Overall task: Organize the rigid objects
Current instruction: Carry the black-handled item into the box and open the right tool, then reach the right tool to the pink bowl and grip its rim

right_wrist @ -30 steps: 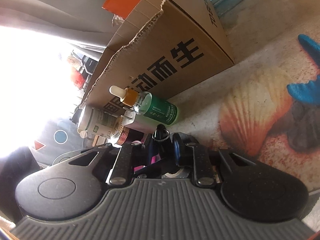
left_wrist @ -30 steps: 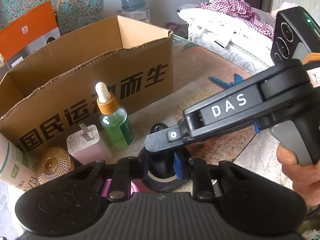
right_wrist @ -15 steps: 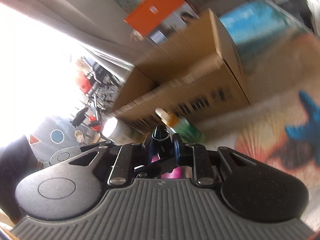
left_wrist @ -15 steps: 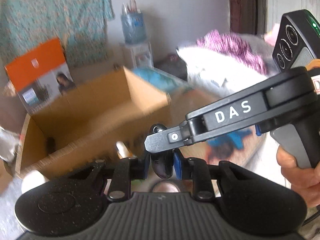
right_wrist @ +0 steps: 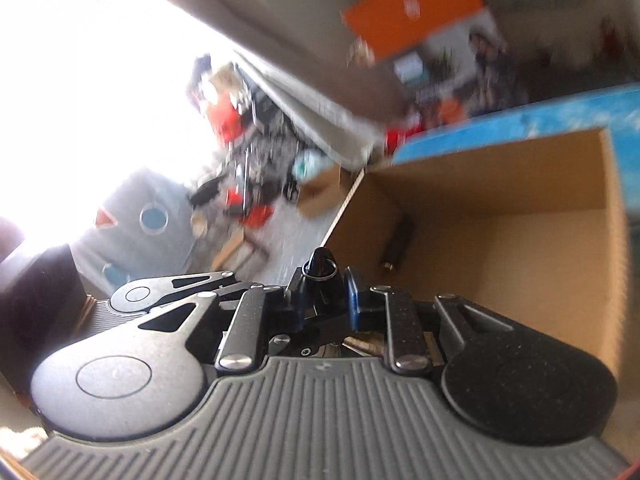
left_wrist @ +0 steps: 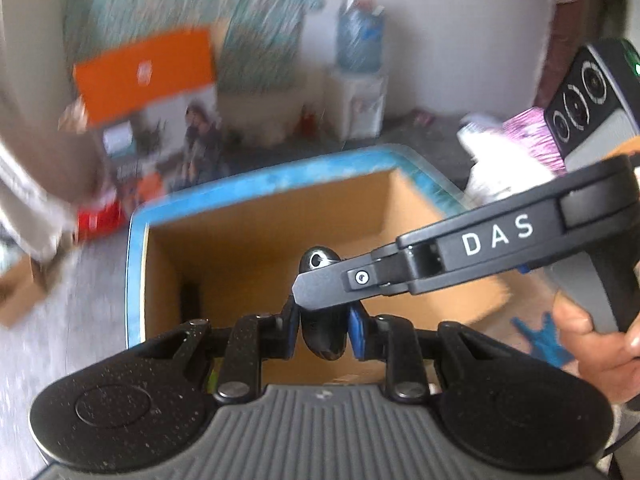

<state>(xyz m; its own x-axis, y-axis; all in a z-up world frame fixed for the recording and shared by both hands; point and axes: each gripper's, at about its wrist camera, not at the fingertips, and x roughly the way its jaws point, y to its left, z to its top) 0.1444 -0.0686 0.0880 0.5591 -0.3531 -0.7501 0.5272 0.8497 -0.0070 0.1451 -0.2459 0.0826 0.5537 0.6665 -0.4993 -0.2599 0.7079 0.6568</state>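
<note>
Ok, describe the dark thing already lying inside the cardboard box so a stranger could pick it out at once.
Find the open cardboard box on the blue-edged table. Look down inside along its left wall, near the far corner. A slim dark object lies there; too blurred to identify, but it is the only thing visible on the otherwise plain brown floor.

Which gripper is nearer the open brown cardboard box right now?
Left, but barely. The left gripper hangs over the open brown cardboard box; the right gripper reaches in across its right wall. Both sets of fingers clamp the same black oval object above it.
</note>
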